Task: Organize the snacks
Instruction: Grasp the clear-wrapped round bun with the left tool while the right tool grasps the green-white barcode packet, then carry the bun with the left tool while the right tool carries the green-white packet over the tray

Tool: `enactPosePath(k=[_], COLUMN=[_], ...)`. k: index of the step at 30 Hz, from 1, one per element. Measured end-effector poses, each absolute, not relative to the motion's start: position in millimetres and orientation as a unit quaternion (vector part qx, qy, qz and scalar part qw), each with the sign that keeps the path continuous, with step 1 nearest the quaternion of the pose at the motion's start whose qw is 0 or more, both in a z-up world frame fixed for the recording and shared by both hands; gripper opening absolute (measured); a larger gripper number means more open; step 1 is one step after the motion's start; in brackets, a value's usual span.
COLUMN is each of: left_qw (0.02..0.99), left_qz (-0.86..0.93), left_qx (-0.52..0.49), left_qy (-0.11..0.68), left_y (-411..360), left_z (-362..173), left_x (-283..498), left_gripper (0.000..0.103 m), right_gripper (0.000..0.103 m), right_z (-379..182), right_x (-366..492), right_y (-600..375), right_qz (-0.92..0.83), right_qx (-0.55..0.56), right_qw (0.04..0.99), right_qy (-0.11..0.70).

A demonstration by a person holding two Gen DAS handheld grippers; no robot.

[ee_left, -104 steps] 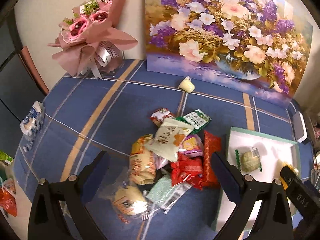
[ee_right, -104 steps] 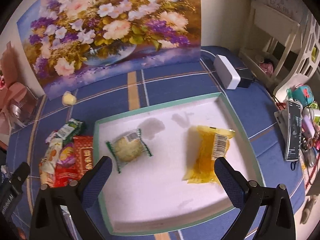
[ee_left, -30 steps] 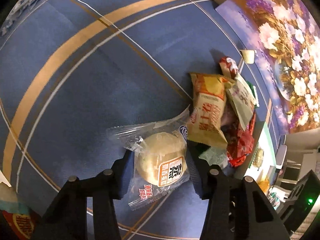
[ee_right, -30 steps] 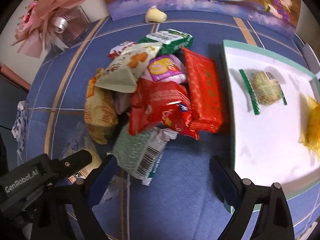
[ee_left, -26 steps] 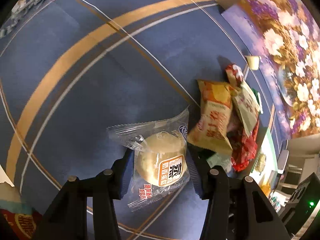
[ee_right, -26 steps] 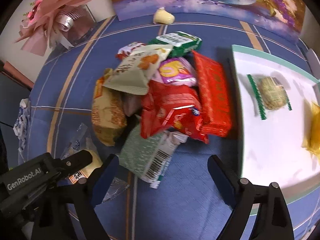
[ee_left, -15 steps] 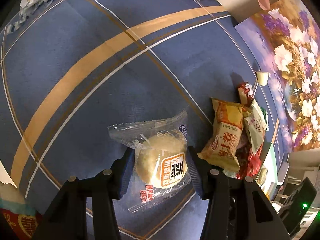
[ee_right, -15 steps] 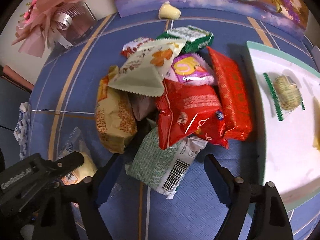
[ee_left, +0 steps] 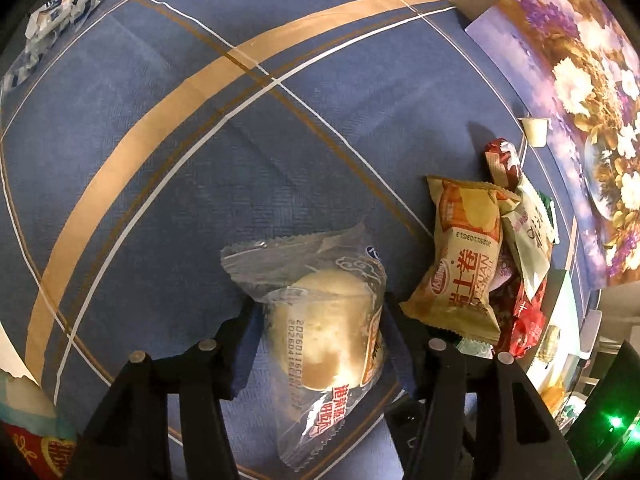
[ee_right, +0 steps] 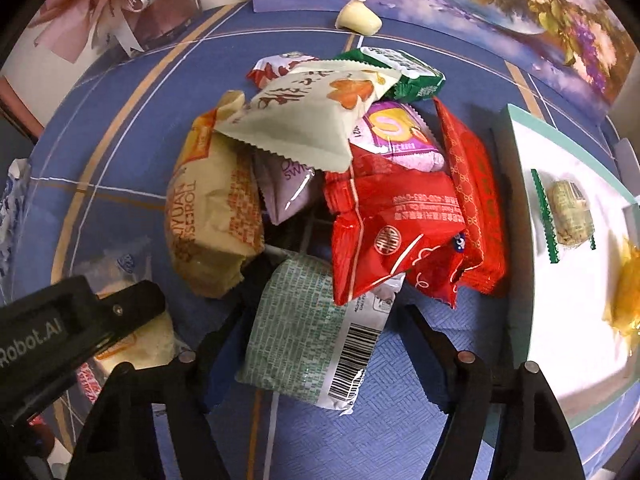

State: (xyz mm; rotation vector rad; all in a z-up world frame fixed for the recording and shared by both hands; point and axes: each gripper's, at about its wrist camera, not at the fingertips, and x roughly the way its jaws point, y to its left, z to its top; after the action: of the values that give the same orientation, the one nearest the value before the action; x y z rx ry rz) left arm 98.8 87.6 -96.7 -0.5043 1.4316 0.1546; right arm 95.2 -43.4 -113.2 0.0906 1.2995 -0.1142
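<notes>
The left gripper [ee_left: 320, 320] has its fingers clamped on a bun [ee_left: 324, 320], a pale round pastry sealed in a clear wrapper with a printed date code down one side and an orange label with red characters near the lower end. The wrapper's crimped top edge sticks up past the fingertips, and the packet appears lifted off the cloth, tilted. In the right wrist view the same bun [ee_right: 136, 336] shows partly behind the left gripper's black body.

The right gripper [ee_right: 316, 320] has its fingers apart, one on each side of a green packet [ee_right: 308, 328] with a barcode; whether the pads touch it is unclear. This packet lies at the near edge of the snack pile [ee_right: 320, 168], just under a red bag [ee_right: 384, 232]. A tan roll packet [ee_right: 212, 208] sits on the pile's left, a cream triangular bag [ee_right: 304, 120] on top, a pink-purple packet [ee_right: 400, 136] and a long red bar [ee_right: 476, 200] on the right, and a green-white packet [ee_right: 400, 68] at the far side.

To the right stands a white tray [ee_right: 520, 208] with a teal rim, holding a green-edged cake [ee_right: 568, 212] and a yellow wrapper [ee_right: 628, 296].

The surface [ee_left: 200, 160] is covered in blue cloth with tan and white stripes. A flower painting [ee_left: 580, 100] leans at the back, a small cream cup [ee_right: 358, 18] lies before it, and a pink bouquet [ee_right: 108, 4] stands in the far left corner.
</notes>
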Motion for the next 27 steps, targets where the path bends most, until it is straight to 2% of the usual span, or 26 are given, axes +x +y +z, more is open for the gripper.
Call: enactPosePath(k=[2, 5, 6, 16, 27], left_qw=[0.723, 0.723, 0.723, 0.738, 0.787], left_qz=[0.069, 0.066, 0.066, 0.052, 0.034], left_qx=[-0.228, -0.232, -0.234, -0.244, -0.250], left_qy=[0.648, 0.647, 0.646, 0.627, 0.564], left_y=[80.8, 79.5, 79.4, 79.2, 78.5], left_z=[-98.7, -97.8, -96.5, -61.5, -7.9], left_x=[100.9, 102.4, 102.2, 88.6, 73.5], left_gripper=[0.058, 0.053, 0.053, 0.051, 0.050], right_gripper=[0.069, 0.054, 0.053, 0.053, 0.053], right_z=[-111.6, -108.6, -107.6, -77.1, -5.6], right_x=[90.7, 85.8, 84.1, 75.7, 50.6], right_y=[-47.9, -53.6, -57.0, -81.2, -93.6], right_qz=[-0.053, -0.053, -0.053, -0.023, -0.012], right_qx=[0.042, 0.046, 0.052, 0.116, 0.134], right_qw=[0.794, 0.795, 0.796, 0.803, 0.850], right_qy=[0.604, 0.602, 0.601, 0.584, 0.509])
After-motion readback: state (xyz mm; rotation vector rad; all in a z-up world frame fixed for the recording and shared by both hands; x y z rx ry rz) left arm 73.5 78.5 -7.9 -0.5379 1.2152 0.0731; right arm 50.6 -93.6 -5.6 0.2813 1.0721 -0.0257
